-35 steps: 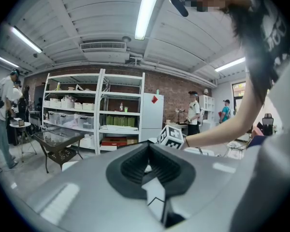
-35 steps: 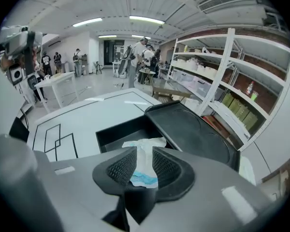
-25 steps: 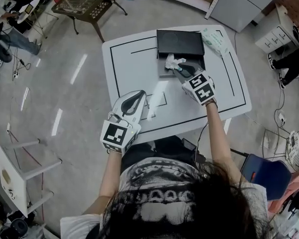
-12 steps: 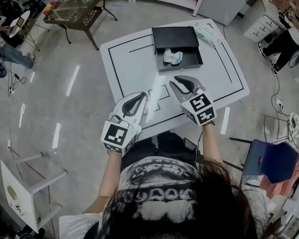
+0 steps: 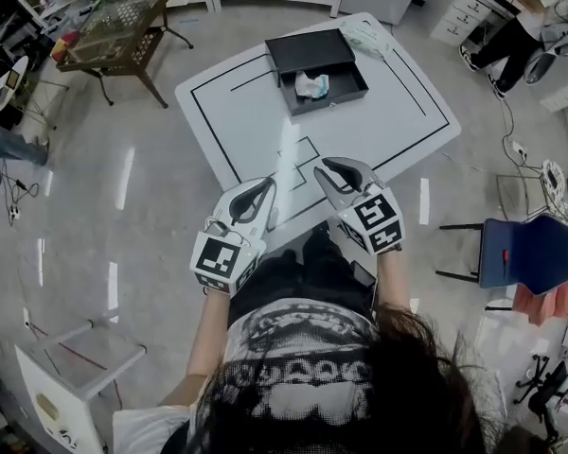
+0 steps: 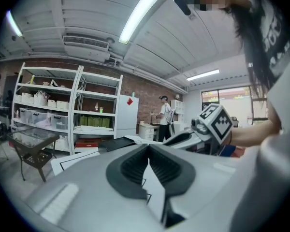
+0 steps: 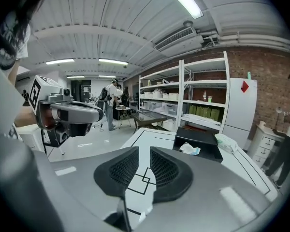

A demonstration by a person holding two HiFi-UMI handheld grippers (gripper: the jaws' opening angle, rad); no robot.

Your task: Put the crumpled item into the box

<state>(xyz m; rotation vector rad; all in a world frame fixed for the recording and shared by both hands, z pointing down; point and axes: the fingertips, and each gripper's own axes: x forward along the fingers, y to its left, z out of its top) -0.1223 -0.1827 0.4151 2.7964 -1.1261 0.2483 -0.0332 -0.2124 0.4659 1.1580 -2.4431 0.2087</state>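
Left gripper (image 5: 262,189) is hanging by the near edge of the table (image 5: 398,112), fingers pressed together, nothing b/w them. Moving across, the black box (image 5: 308,53) is sitting open at the far side. The crumpled item (image 5: 310,85) is lying inside it, white w/ a bit of blue, close to the front wall. Job's looking done, I'd say. Right gripper (image 5: 338,170) is hovering near that same edge, well apart from the box, jaws closing on empty air. Further right, a wipes pack (image 5: 364,36) is resting just beside the box.

Risks now: that wad is light and prob. springy. It's hard to tell from here if it's sitting below the rim, so it could be unfolding upward and spilling out. A stray nudge to table or box would do it too.
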